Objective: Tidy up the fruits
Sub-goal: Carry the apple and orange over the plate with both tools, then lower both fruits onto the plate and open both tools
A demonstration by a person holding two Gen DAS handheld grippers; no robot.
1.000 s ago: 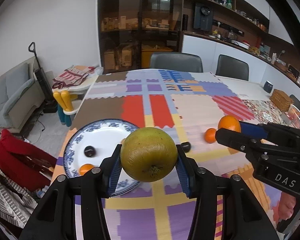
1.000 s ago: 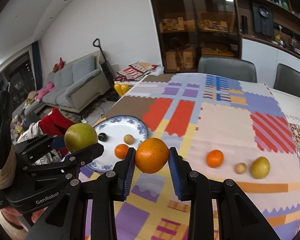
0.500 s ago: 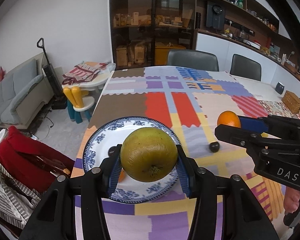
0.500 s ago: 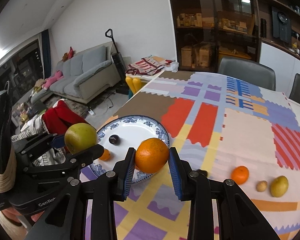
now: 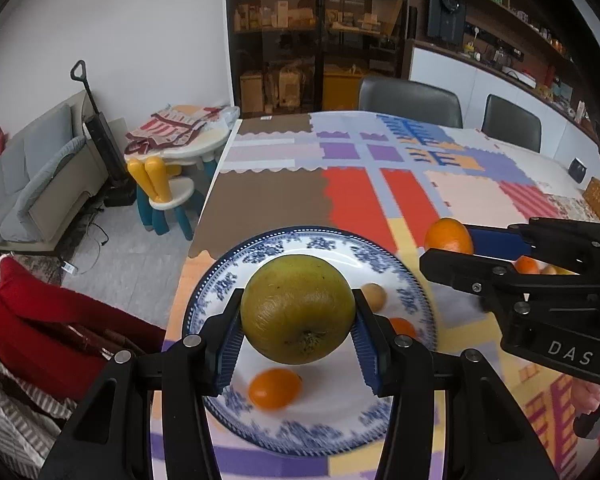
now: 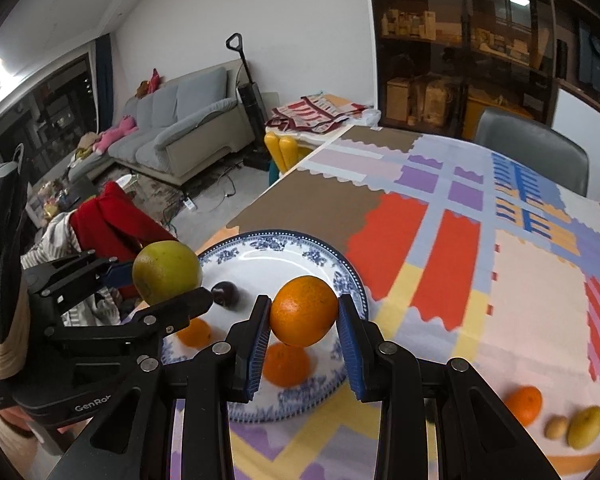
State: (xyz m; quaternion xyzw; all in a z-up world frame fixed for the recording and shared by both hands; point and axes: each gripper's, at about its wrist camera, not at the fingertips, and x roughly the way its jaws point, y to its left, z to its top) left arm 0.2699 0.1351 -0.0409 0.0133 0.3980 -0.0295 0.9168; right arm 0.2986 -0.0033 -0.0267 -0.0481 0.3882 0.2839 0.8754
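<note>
A: Your left gripper (image 5: 298,338) has its pads pressed on both sides of the green apple (image 5: 298,309), jaws partway apart. It hangs over the near half of the blue-patterned plate (image 5: 260,254).

B: Which way does the apple point?

A: It's nearly round, so no real long axis. Its dimpled blossom end tips down toward you.

B: And your right gripper (image 6: 303,336)?

A: Narrower, clamped on the orange (image 6: 303,310), held above the plate's near right rim, just right of the apple.

B: What lies on the plate?

A: A dark plum (image 6: 225,293), two small oranges (image 6: 288,364) and a little tan fruit (image 5: 374,296). Well to the right on the patchwork cloth (image 6: 536,320) rest a mandarin (image 6: 524,400), a small brown fruit (image 6: 556,427) and a yellow one (image 6: 586,422).
</note>
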